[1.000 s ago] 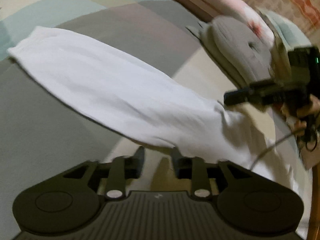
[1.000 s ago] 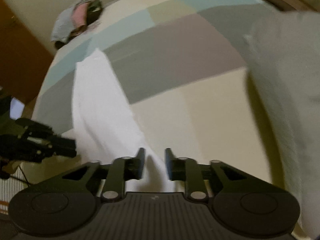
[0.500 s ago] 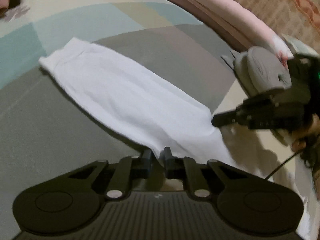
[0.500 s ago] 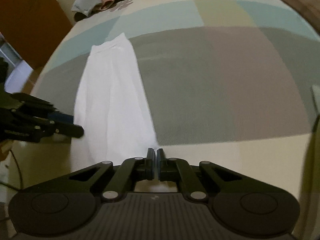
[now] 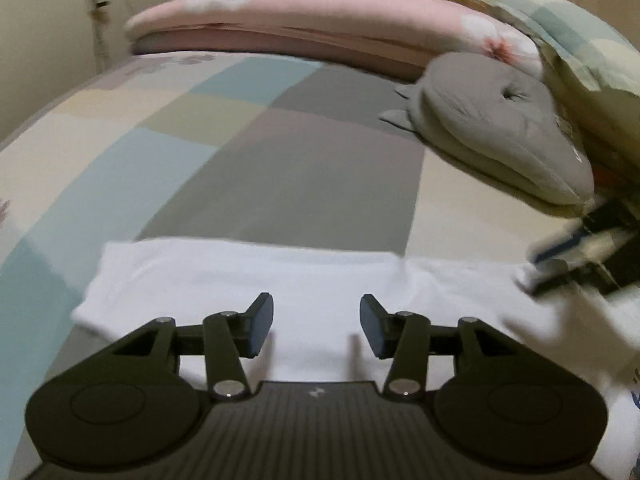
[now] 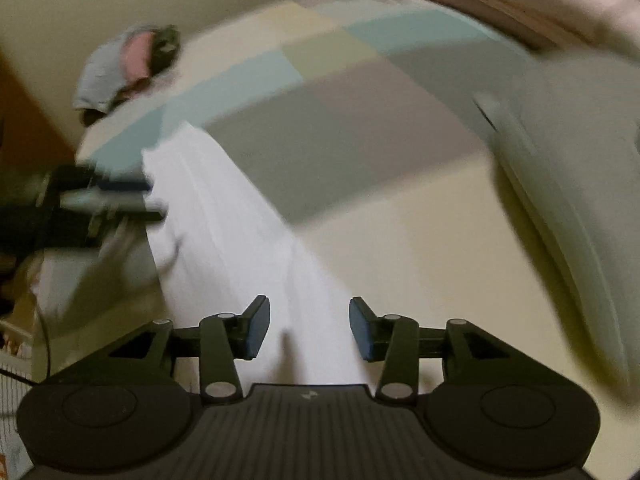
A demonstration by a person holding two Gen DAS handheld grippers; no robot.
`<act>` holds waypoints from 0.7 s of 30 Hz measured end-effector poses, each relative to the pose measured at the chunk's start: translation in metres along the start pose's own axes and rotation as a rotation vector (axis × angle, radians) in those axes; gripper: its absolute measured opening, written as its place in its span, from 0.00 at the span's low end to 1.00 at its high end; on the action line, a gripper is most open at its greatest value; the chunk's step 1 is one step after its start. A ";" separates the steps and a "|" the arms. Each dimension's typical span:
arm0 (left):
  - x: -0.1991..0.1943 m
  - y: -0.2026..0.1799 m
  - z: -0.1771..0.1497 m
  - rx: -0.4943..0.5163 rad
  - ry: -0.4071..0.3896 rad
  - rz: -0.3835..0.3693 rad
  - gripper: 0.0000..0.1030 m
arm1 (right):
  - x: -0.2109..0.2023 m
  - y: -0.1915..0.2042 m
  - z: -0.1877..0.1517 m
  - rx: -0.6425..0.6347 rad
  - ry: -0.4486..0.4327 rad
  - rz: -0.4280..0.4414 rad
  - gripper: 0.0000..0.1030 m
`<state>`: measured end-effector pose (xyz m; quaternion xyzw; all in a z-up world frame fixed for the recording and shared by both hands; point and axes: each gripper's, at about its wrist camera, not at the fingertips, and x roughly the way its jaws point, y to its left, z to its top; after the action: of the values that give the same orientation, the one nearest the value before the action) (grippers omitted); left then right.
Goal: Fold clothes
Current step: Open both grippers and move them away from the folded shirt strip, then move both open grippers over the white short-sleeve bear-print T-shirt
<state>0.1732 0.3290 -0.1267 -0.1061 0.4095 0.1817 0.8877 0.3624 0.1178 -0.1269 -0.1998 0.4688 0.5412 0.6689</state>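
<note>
Left wrist view: your left claw [image 5: 316,328] is opening over the white garment [image 5: 248,276], nothing pinched between its pads. The garment is lying as a long folded strip across the patchwork bed [image 5: 192,128]. Behind it a pink floral pillow [image 5: 320,20] is running along the headboard side, a grey cushion [image 5: 496,128] is sitting to the right, and your right claw [image 5: 568,268] is blurring in at the strip's right end. In the right wrist view your right claw [image 6: 308,328] is opening too, holding nothing, the strip beneath it. No readable writing is showing anywhere.
</note>
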 end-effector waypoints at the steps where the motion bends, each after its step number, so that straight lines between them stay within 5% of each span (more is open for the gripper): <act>1: 0.012 -0.002 0.002 0.020 0.026 0.007 0.47 | -0.006 0.000 -0.014 0.030 0.012 -0.019 0.48; 3: 0.038 -0.002 0.003 0.059 0.096 0.064 0.47 | -0.019 0.002 -0.043 0.089 0.032 -0.053 0.48; 8: 0.065 0.014 0.013 0.083 0.047 0.117 0.78 | -0.046 0.006 -0.104 0.225 0.064 -0.116 0.53; 12: 0.073 0.027 0.030 0.048 0.062 0.129 0.78 | -0.052 0.008 -0.135 0.336 0.068 -0.169 0.58; 14: 0.065 0.021 0.038 0.056 0.073 0.131 0.70 | -0.056 0.010 -0.147 0.373 0.069 -0.210 0.60; 21: 0.017 -0.041 0.011 0.223 0.014 -0.023 0.74 | -0.068 0.039 -0.171 0.471 0.028 -0.233 0.75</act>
<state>0.2078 0.2992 -0.1309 -0.0123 0.4321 0.1240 0.8932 0.2581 -0.0376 -0.1426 -0.0987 0.5648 0.3336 0.7483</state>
